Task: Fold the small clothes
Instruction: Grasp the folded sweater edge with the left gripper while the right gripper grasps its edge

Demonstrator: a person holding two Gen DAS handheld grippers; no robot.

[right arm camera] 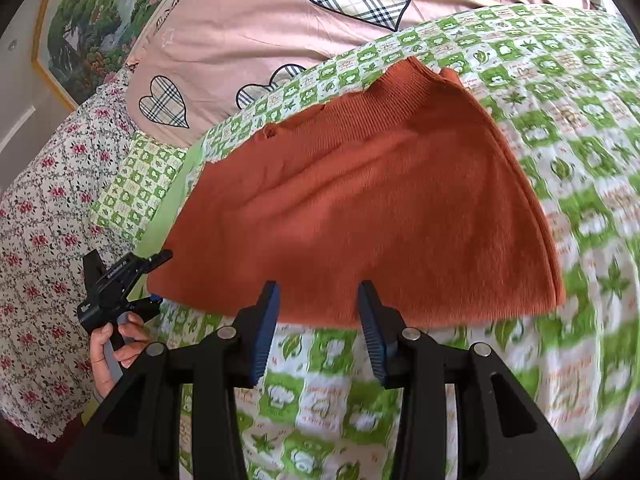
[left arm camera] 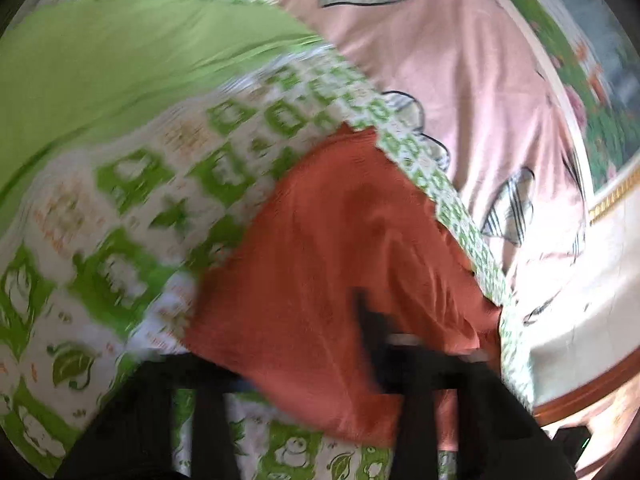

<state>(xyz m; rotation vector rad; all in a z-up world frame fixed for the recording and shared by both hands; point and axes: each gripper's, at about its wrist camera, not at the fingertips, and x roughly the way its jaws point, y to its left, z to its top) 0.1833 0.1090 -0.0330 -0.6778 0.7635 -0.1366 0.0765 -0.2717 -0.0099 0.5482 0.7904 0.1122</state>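
A rust-orange knit garment (right arm camera: 360, 200) lies folded on the green-and-white patterned bedspread (right arm camera: 560, 140). My right gripper (right arm camera: 318, 300) is open, its blue-padded fingers (right arm camera: 266, 320) just over the garment's near edge, holding nothing. My left gripper (right arm camera: 150, 280) shows at the garment's left corner, held by a hand, and appears shut on that corner. In the blurred left wrist view the garment (left arm camera: 340, 248) drapes over the left gripper (left arm camera: 320, 376), hiding its fingertips.
A pink duvet with plaid hearts (right arm camera: 260, 32) lies beyond the garment. A floral sheet (right arm camera: 48, 220) hangs at the left. A framed landscape picture (right arm camera: 92, 20) is on the wall. A plain green cloth (left arm camera: 120, 72) lies to the left in the left wrist view.
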